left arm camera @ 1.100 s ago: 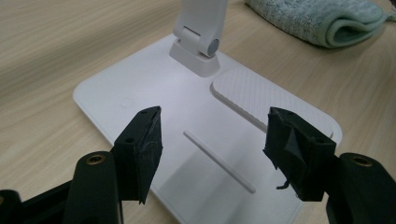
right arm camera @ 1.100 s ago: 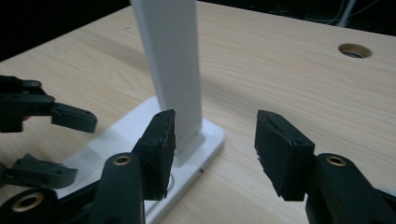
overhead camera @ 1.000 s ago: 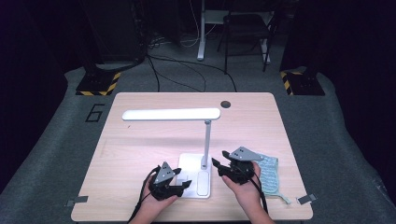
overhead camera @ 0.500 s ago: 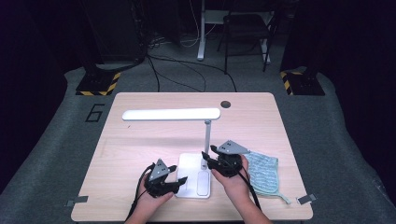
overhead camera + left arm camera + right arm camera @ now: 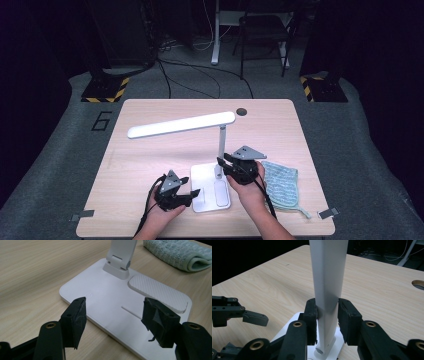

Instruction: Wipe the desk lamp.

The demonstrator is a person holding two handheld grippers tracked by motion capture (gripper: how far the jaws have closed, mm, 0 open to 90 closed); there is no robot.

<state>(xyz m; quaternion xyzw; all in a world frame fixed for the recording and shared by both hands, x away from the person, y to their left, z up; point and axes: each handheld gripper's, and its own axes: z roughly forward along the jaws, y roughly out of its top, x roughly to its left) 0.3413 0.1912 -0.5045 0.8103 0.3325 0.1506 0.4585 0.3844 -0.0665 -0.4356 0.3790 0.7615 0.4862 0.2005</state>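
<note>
White lamp [image 5: 220, 150] has a thin pole, long flat head and square base near our desk's [image 5: 150, 110] front edge. Our right gripper [image 5: 327, 315] has just been closing and squeezes the pole; our left gripper [image 5: 113, 312] stays wide open.

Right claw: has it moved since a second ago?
Yes. The right claw moved left from above the cloth to the lamp post, its jaws just closing around it.

Lamp post [image 5: 327, 290] runs off the top edge in the right claw [image 5: 326, 315] view, head out of frame; its foot is hidden behind that claw's jaws. Lamp base [image 5: 112, 305] is cut by the bottom edge below the left claw [image 5: 115, 315], its hinge cropped at the top. Cloth [image 5: 175, 252] beyond the claw is clipped top and right. In the high view, whether the right claw's pads touch the post is too small to tell.
</note>
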